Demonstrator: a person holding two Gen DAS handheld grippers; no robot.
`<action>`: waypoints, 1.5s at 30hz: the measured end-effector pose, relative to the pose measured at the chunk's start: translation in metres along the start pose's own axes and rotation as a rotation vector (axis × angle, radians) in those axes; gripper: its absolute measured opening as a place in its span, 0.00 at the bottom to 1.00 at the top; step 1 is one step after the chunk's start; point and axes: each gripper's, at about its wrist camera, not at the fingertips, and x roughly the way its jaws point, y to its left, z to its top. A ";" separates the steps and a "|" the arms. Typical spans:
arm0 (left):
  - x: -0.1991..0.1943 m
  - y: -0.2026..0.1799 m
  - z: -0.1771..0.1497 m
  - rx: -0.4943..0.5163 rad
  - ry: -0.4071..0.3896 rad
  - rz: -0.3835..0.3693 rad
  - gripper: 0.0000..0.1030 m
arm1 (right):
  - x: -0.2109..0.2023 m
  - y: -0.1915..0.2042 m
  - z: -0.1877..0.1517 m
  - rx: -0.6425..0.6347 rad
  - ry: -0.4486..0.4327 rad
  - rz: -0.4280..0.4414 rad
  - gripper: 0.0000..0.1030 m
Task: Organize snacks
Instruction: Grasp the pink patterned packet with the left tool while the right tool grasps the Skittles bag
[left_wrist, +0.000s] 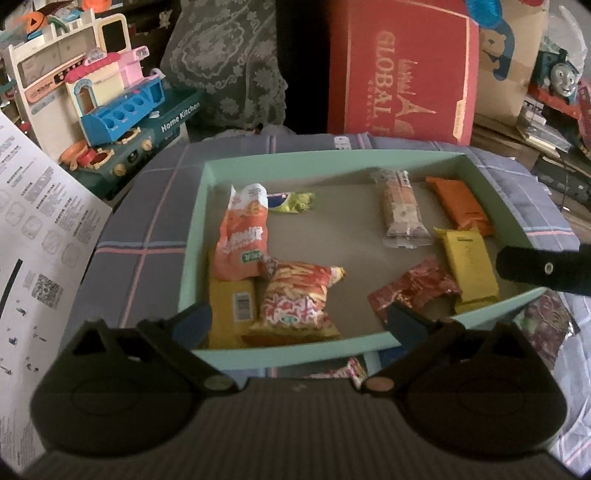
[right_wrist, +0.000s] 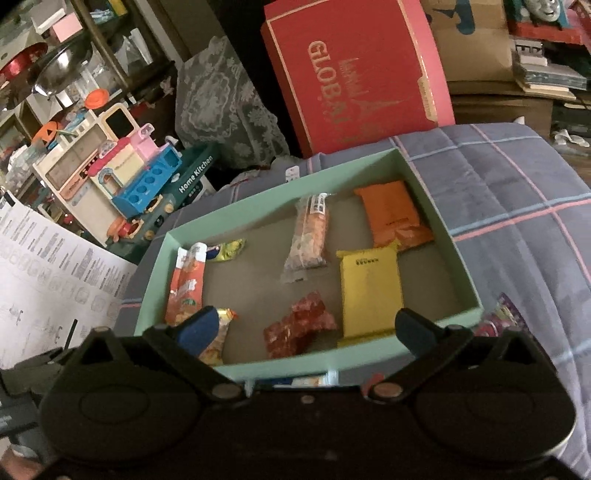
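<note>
A mint-green box (left_wrist: 192, 236) (right_wrist: 461, 266) lies on a plaid blanket and holds several snack packs: an orange pack (left_wrist: 460, 205) (right_wrist: 391, 214), a yellow pack (left_wrist: 469, 266) (right_wrist: 369, 288), a red pack (left_wrist: 413, 291) (right_wrist: 299, 328), a clear bar (left_wrist: 400, 206) (right_wrist: 310, 232), a tall orange bag (left_wrist: 242, 236) (right_wrist: 184, 284) and a red-yellow chip bag (left_wrist: 295, 302). My left gripper (left_wrist: 299, 321) is open and empty above the box's near edge. My right gripper (right_wrist: 306, 328) is open and empty above the near edge; its finger (left_wrist: 535, 269) shows at the right of the left wrist view.
A purple snack pack (left_wrist: 546, 325) (right_wrist: 498, 317) lies on the blanket (right_wrist: 517, 192) right of the box, and more packs (left_wrist: 347, 369) (right_wrist: 295, 380) lie in front of it. A red gift box (left_wrist: 399, 70), toy kitchen (left_wrist: 110, 103) and printed sheet (left_wrist: 37, 229) stand around.
</note>
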 end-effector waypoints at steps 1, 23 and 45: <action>-0.004 -0.001 -0.002 0.003 -0.002 -0.002 1.00 | -0.004 0.000 -0.002 0.000 -0.001 0.000 1.00; -0.036 0.014 -0.095 -0.021 0.092 0.000 1.00 | -0.046 -0.029 -0.078 0.064 0.085 -0.029 1.00; -0.009 0.058 -0.124 -0.122 0.139 0.055 1.00 | -0.018 -0.026 -0.115 0.067 0.190 -0.078 1.00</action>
